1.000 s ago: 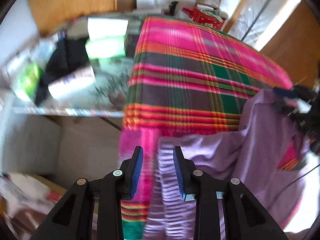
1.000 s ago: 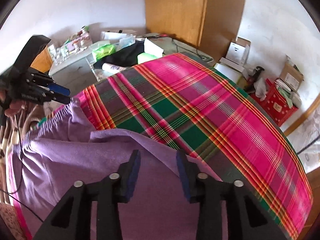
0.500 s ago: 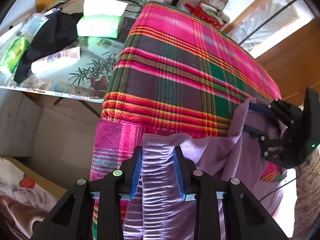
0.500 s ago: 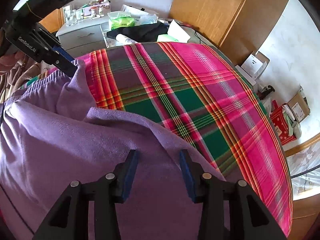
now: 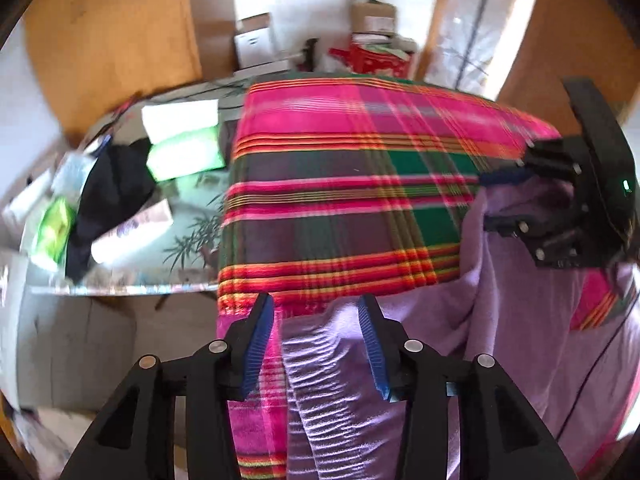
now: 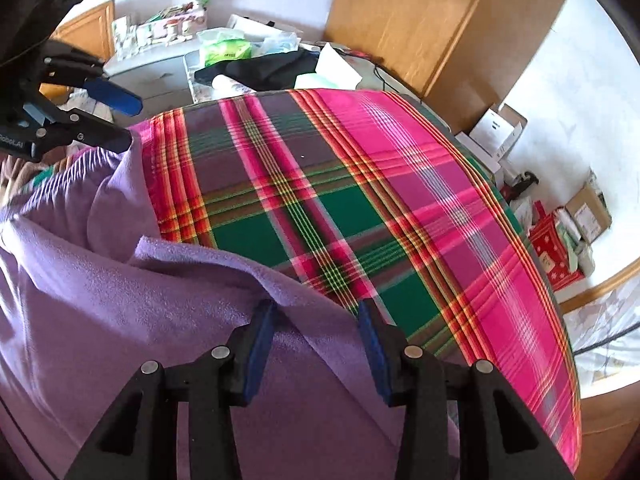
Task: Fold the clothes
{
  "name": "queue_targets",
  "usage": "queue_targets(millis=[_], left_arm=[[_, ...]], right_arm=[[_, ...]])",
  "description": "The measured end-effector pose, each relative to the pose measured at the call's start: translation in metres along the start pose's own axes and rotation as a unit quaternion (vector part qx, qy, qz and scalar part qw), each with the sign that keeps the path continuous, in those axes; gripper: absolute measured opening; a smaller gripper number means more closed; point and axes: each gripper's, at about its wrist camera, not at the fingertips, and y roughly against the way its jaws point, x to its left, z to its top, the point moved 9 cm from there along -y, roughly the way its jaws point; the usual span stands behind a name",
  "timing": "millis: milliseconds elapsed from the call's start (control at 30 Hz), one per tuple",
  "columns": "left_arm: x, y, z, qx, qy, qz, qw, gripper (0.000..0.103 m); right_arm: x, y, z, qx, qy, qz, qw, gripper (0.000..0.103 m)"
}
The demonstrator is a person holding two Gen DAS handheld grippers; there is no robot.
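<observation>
A purple fleece garment [image 5: 520,320] hangs over the near edge of a bed covered with a pink, green and purple plaid blanket [image 5: 340,200]. Its ribbed waistband [image 5: 320,380] runs down between the fingers of my left gripper [image 5: 318,340], which is open, with a gap on the left side. In the right wrist view the garment [image 6: 120,300] bunches into a fold that passes between the fingers of my right gripper [image 6: 316,336], also open. Each gripper shows in the other's view: the right gripper [image 5: 484,202] at the cloth's raised edge, the left gripper [image 6: 132,122] at the bed corner.
A glass-topped table [image 5: 192,276] left of the bed holds green tissue packs [image 5: 184,156], a black cloth [image 5: 112,192] and a tube. Cardboard boxes and a red bag [image 5: 372,64] stand on the floor beyond the bed. A wooden wardrobe [image 6: 440,20] lines the wall.
My left gripper's fingers have spread apart and no longer pinch the waistband. The right gripper's fingers have also widened a little. The left view has swung up toward the far wall.
</observation>
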Motion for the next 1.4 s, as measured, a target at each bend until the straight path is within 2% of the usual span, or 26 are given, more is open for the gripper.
queue_targets(millis=[167, 300, 433, 467, 533, 567, 667, 767, 900, 1067, 1233, 1400], left_arm=[[-0.015, -0.008, -0.007, 0.014, -0.075, 0.011, 0.9970, 0.046], [-0.018, -0.014, -0.011, 0.023, -0.092, 0.020, 0.9953, 0.046], [-0.021, -0.017, -0.016, 0.034, -0.104, 0.026, 0.9936, 0.045], [-0.021, -0.017, -0.016, 0.035, -0.107, 0.028, 0.9933, 0.045], [-0.019, -0.017, -0.015, 0.037, -0.102, 0.030, 0.9937, 0.039], [-0.017, -0.016, -0.015, 0.037, -0.099, 0.034, 0.9938, 0.031], [-0.009, -0.013, -0.011, 0.032, -0.084, 0.043, 0.9951, 0.010], [-0.002, -0.007, -0.004, 0.012, -0.061, 0.037, 0.9974, 0.005], [0.013, -0.003, 0.004, -0.006, -0.033, 0.066, 0.9973, 0.003], [0.035, -0.004, 0.013, -0.013, 0.025, 0.077, 0.9966, 0.003], [0.047, -0.016, 0.009, 0.000, 0.035, 0.100, 0.9944, 0.003], [0.055, -0.016, 0.011, -0.001, 0.051, 0.104, 0.9933, 0.003]], right_arm=[[0.001, -0.004, 0.006, 0.001, 0.023, 0.001, 1.000, 0.043], [0.002, -0.005, 0.009, -0.001, 0.019, 0.013, 1.000, 0.043], [0.004, -0.005, 0.008, -0.004, 0.013, 0.034, 0.999, 0.032], [0.006, -0.005, 0.007, -0.004, 0.013, 0.038, 0.999, 0.027], [0.009, -0.003, 0.007, -0.005, 0.017, 0.039, 0.999, 0.013], [0.011, -0.003, 0.006, -0.005, 0.020, 0.037, 0.999, 0.005], [0.010, 0.004, 0.004, -0.015, 0.017, 0.034, 0.999, 0.004], [-0.004, 0.015, 0.005, -0.030, -0.026, 0.043, 0.998, 0.004], [-0.020, 0.026, 0.003, -0.032, -0.057, 0.034, 0.997, 0.004], [-0.021, 0.016, 0.001, -0.008, -0.079, 0.029, 0.996, 0.004], [-0.016, -0.003, 0.002, 0.013, -0.085, 0.018, 0.996, 0.005], [-0.017, -0.002, 0.010, -0.001, -0.085, -0.019, 0.996, 0.004]])
